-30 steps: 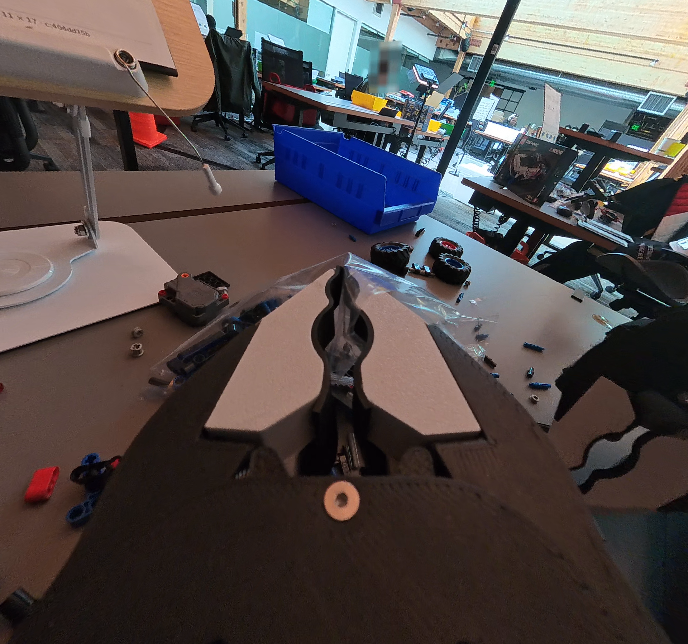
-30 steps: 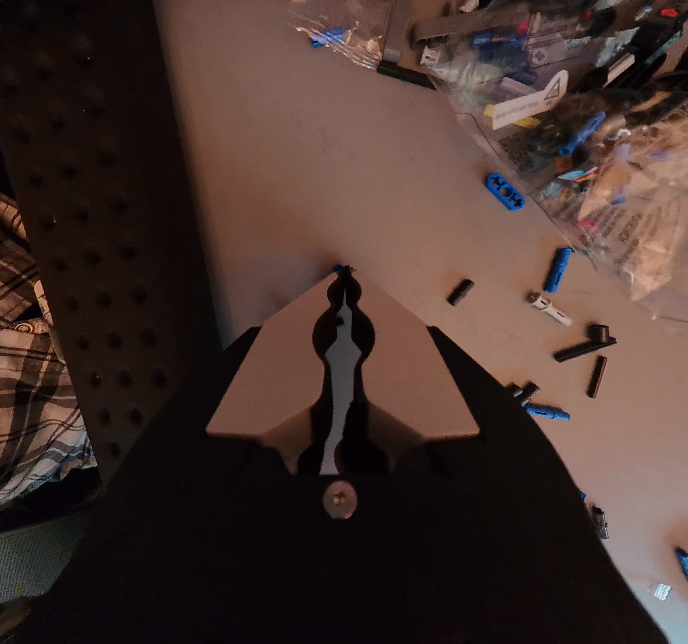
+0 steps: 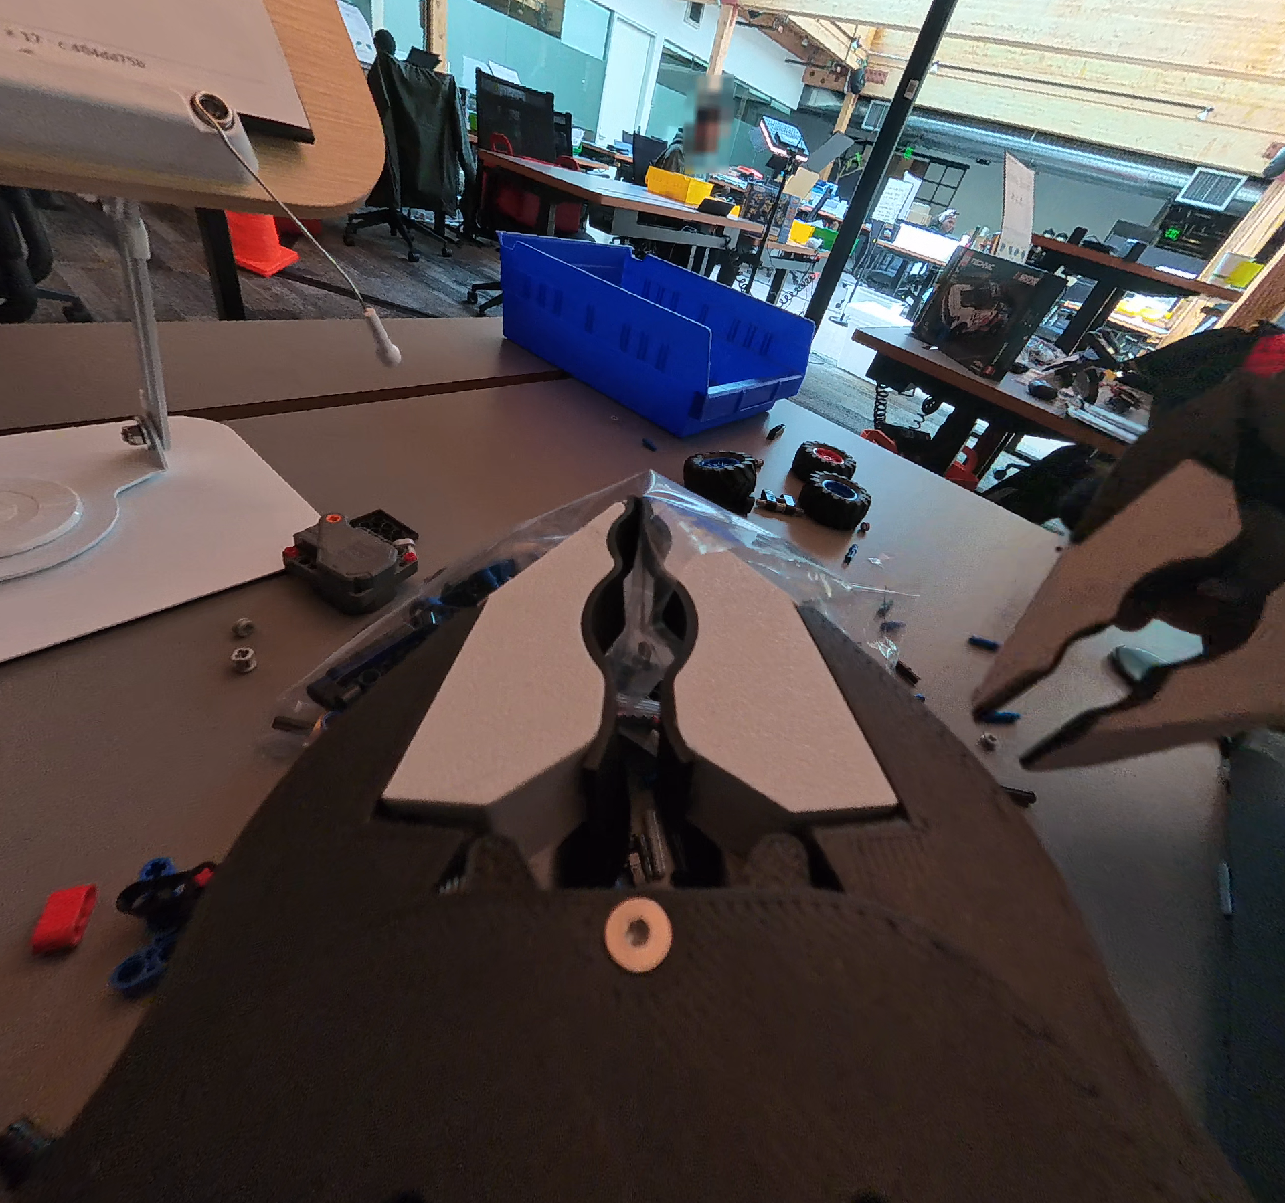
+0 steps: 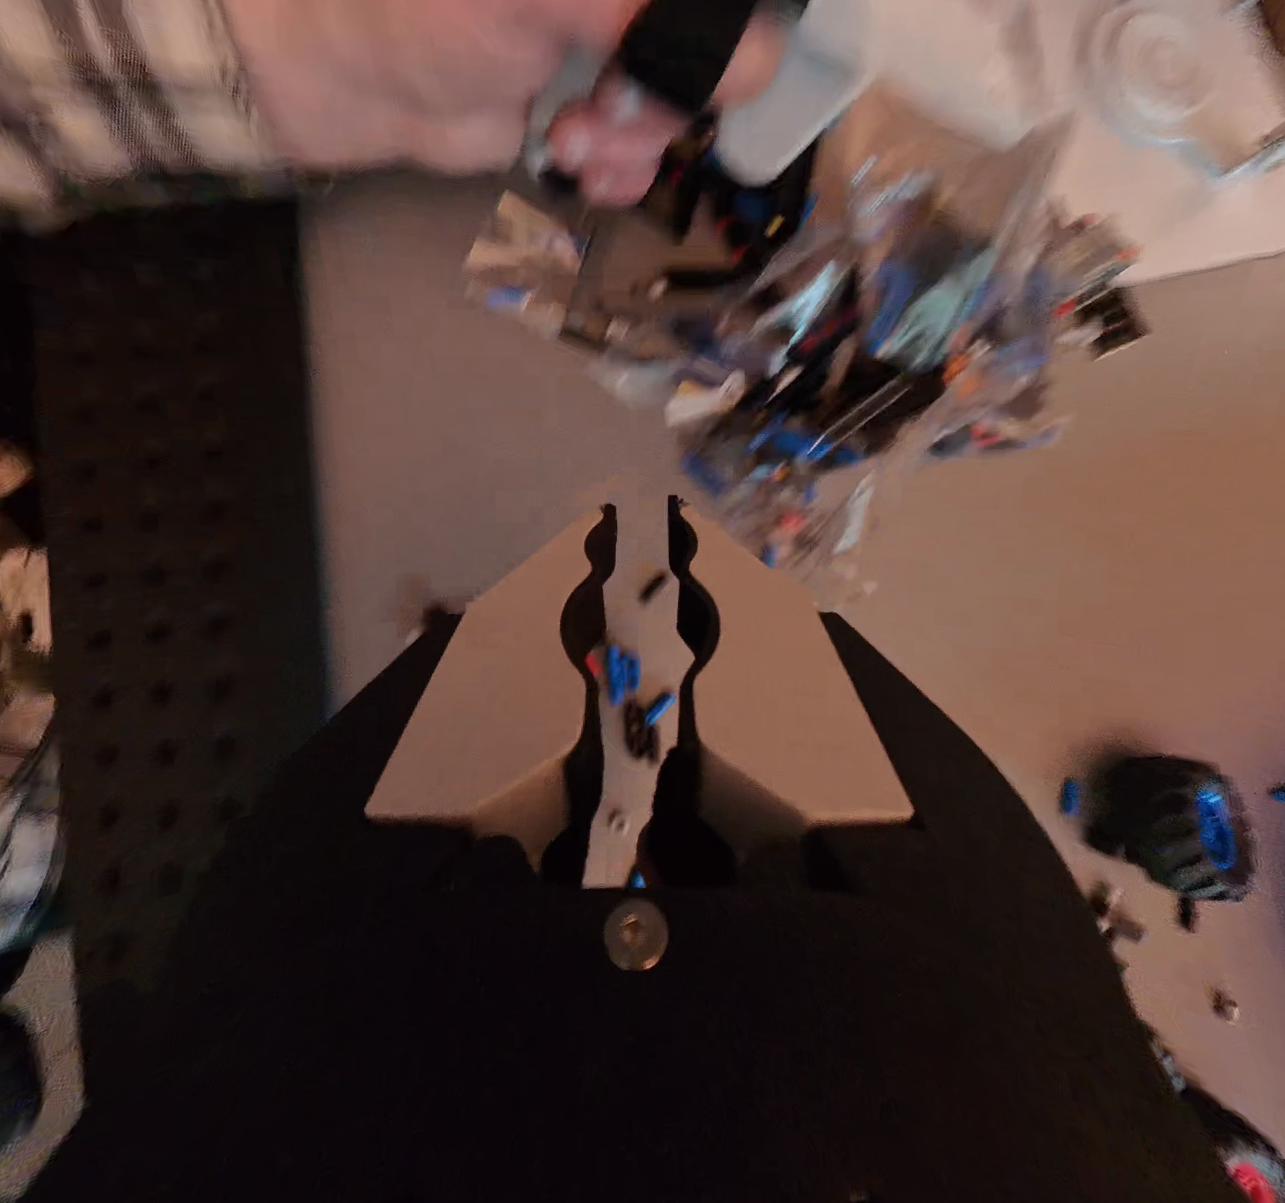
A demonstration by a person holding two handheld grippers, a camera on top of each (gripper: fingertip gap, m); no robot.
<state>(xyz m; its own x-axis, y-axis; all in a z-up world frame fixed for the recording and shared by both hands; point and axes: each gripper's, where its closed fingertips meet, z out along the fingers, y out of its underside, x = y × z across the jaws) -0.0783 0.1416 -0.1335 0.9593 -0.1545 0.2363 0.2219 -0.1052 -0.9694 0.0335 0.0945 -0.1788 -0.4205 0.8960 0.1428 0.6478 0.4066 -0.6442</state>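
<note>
Blur smears my right wrist view, so the heap of bags (image 4: 869,363) at 1 o'clock is unreadable; my right gripper (image 4: 641,509) hangs parted over loose blue pins (image 4: 621,672). My left gripper (image 3: 640,509) is clenched on a clear parts bag (image 3: 730,537). Sign writing at 10 o'clock is cut off.

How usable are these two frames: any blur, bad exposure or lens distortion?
Left wrist view: sharp, daylit, with wide-angle bending at the edges; the left gripper pinching the clear bag reads clearly. Right wrist view: heavy motion blur, dim and orange-tinted; only the right gripper stays crisp.
</note>
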